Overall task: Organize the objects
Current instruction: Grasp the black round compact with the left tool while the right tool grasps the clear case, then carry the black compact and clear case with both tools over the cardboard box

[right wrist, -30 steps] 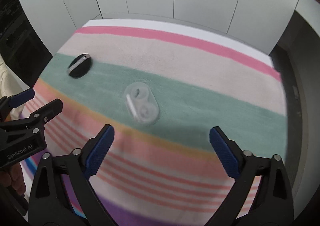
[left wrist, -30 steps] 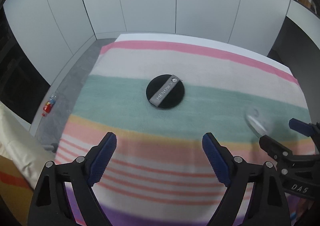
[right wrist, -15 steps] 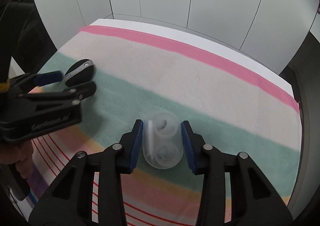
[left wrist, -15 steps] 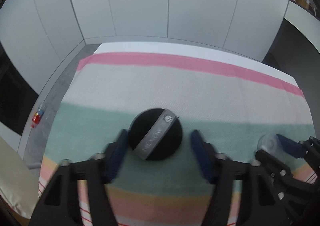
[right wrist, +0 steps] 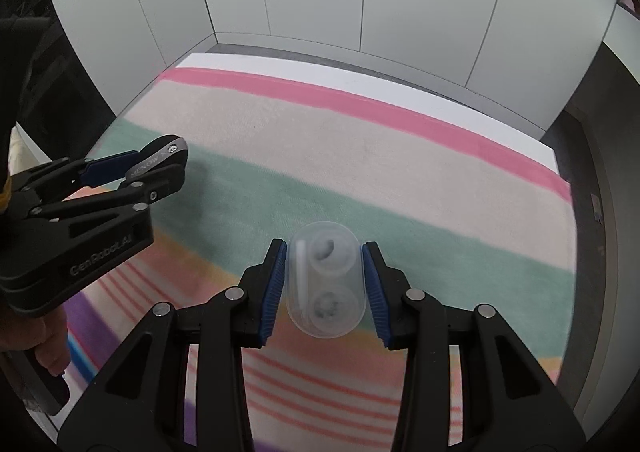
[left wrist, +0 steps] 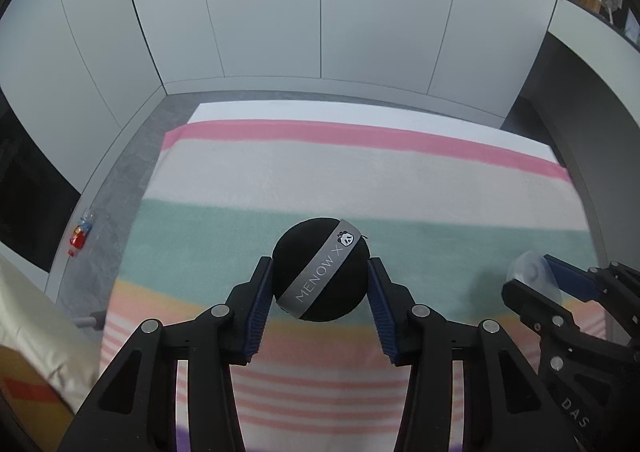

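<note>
The striped towel (left wrist: pixel 360 180) covers the table under me, with nothing else on it that I can see. My left gripper (left wrist: pixel 320 292) pinches the black powder puff (left wrist: pixel 320 280) at its rim, its grey MENOW band facing up. My right gripper (right wrist: pixel 324 284) clamps the clear plastic case (right wrist: pixel 326 280) across its narrow sides; it seems to hold two small round items, though the view is blurred. Both things appear clear of the cloth. To pair them well, I should keep both grips steady, carry the puff level and bring the two together slowly so neither slips.
</note>
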Demonstrator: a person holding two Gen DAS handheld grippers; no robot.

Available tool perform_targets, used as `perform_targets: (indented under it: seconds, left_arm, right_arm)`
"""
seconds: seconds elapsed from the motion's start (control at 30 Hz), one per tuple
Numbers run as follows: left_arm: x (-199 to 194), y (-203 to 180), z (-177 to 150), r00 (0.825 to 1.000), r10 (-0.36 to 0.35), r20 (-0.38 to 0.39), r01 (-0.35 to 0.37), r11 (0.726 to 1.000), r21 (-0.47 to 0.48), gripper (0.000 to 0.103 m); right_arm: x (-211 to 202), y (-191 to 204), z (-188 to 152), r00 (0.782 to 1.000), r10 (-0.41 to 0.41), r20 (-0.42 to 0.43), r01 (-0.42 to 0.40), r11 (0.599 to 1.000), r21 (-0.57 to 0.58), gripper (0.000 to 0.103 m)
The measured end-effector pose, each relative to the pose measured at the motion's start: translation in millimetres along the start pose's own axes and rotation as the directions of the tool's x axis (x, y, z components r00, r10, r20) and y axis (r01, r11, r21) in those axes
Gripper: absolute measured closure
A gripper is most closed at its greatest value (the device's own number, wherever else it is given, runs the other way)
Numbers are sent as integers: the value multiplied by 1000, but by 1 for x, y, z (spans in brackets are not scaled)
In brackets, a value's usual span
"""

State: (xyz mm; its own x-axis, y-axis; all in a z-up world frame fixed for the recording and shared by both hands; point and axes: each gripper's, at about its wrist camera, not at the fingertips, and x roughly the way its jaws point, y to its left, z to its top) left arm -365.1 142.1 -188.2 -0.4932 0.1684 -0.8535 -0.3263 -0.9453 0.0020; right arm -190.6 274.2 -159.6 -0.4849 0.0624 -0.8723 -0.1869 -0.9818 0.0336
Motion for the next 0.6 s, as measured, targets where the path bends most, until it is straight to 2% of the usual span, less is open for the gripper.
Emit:
perform_targets:
  seconds: [0.27, 0.6]
  left_arm:
    - [-77, -16, -28, 1000, -13, 23, 14, 1000, -12, 56]
    - [-187, -21, -75, 996, -37, 80, 41, 998, -50, 56]
  right_arm:
    - [-57, 1, -19, 1000, -7, 12, 7, 999, 32, 63]
    - [-155, 6, -55, 998, -17, 60, 15, 999, 33, 63]
